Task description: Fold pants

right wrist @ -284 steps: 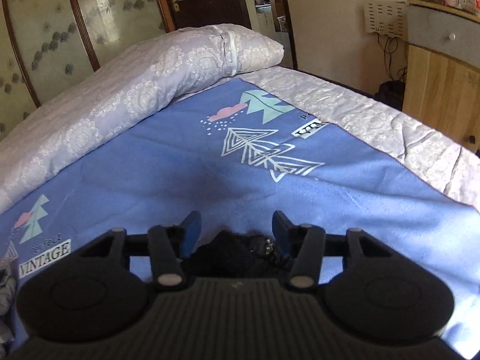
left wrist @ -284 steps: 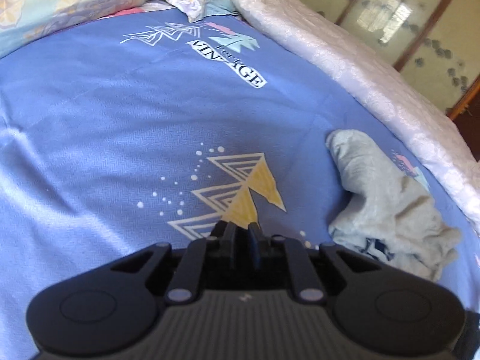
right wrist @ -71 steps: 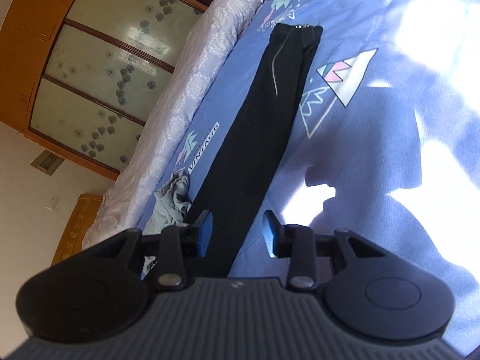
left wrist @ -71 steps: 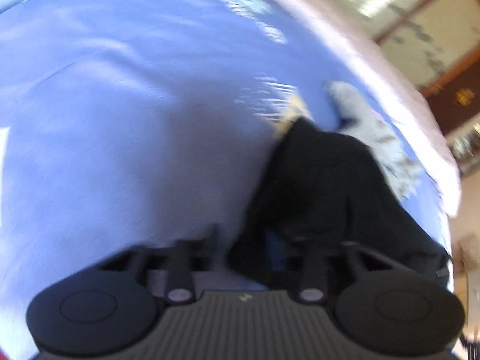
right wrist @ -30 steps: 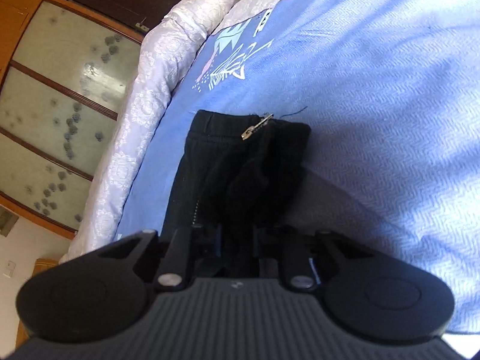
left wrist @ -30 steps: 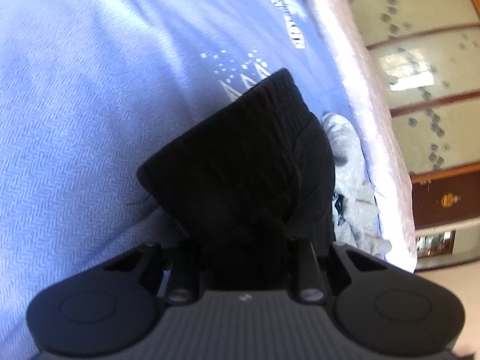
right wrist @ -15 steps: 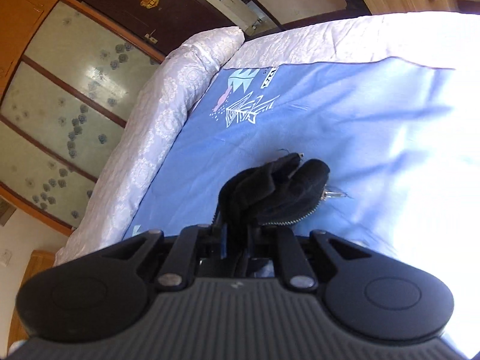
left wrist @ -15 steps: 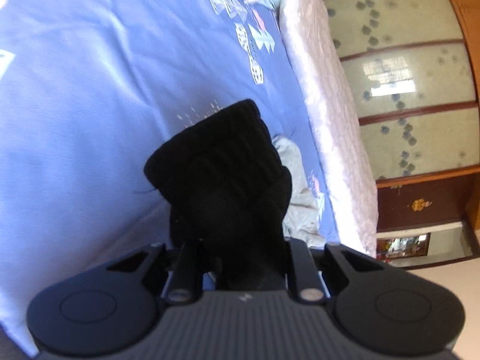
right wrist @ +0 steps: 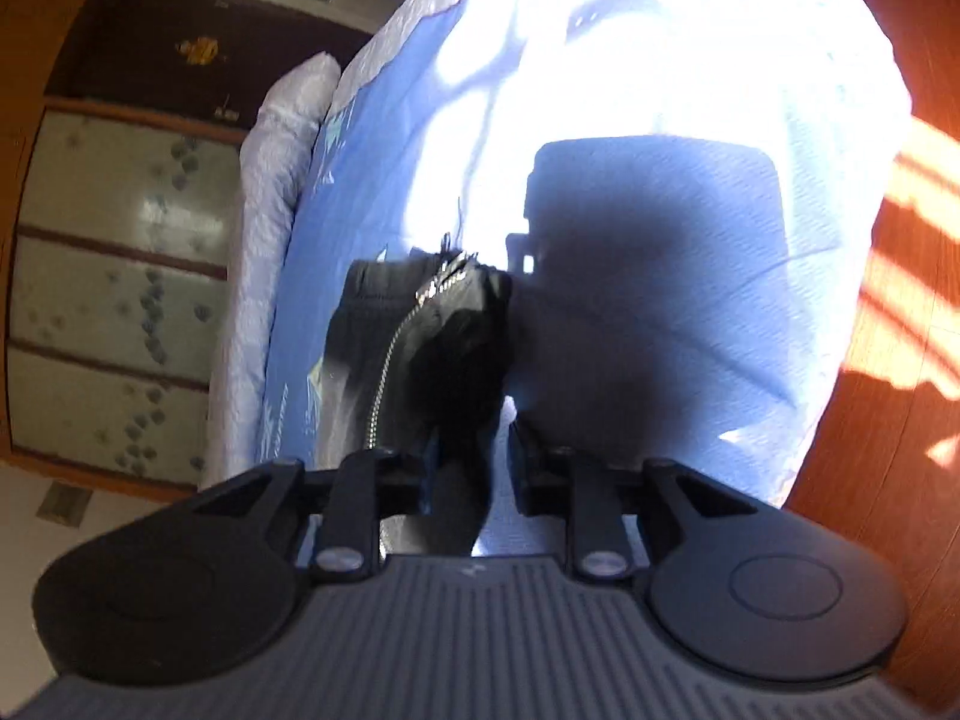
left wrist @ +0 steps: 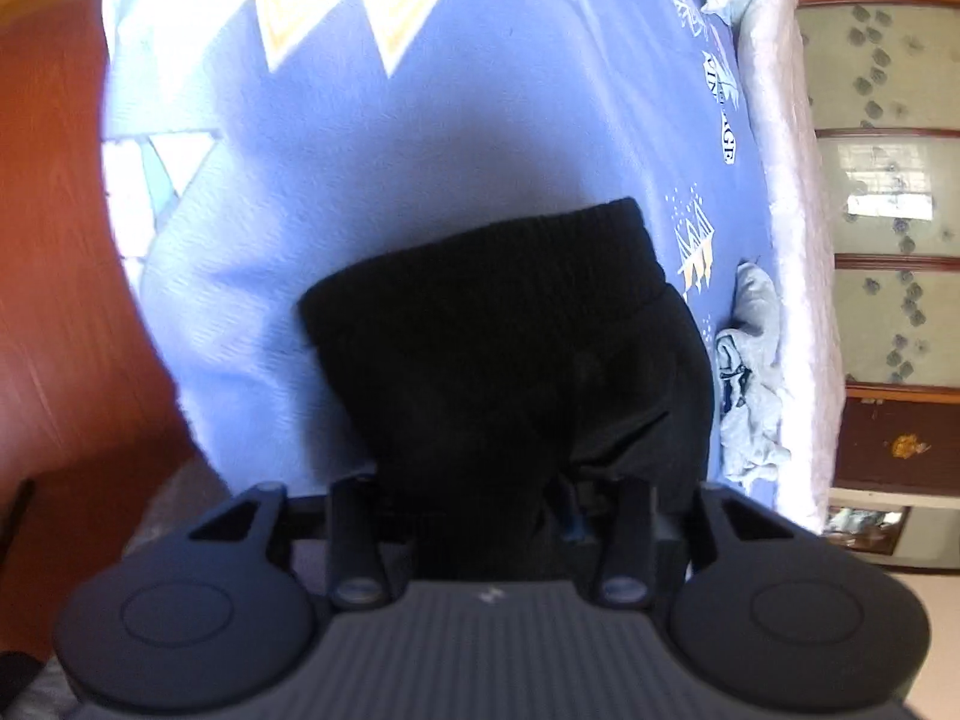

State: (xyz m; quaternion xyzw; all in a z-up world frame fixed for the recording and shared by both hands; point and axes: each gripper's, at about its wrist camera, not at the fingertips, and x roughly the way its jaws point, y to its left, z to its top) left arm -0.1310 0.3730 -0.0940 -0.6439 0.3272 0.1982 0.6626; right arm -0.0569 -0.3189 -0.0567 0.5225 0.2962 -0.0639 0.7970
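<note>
Lying in a bundle on the blue printed bed sheet (left wrist: pixel 420 120), the black pants (left wrist: pixel 498 330) fill the foreground of the left wrist view, ribbed cuff end pointing away from the camera. The left tool (left wrist: pixel 474 504) has just been opening its jaws with the cloth between them. Dark folds drape over the fingers, so it cannot be told whether the pads are pinching.

From the right wrist view, the right tool (right wrist: pixel 474 468) has also just been opening its jaws; a strip of the pants (right wrist: pixel 420 330) runs between them, with blue sheet showing in a gap beside one finger — spread, not pinching. A silver zipper (right wrist: pixel 384 384) curves down the bunched fabric, and a hard-edged shadow (right wrist: pixel 654 300) falls on the sunlit sheet just beside it.

A crumpled grey garment (left wrist: pixel 750 372) sits close beside the pants on the side toward a rolled white quilt (left wrist: pixel 786 240). Beyond the quilt stand wardrobe doors (left wrist: pixel 888 180) with patterned panels — wooden floor (left wrist: pixel 54 300) shows past the bed's opposite edge.
</note>
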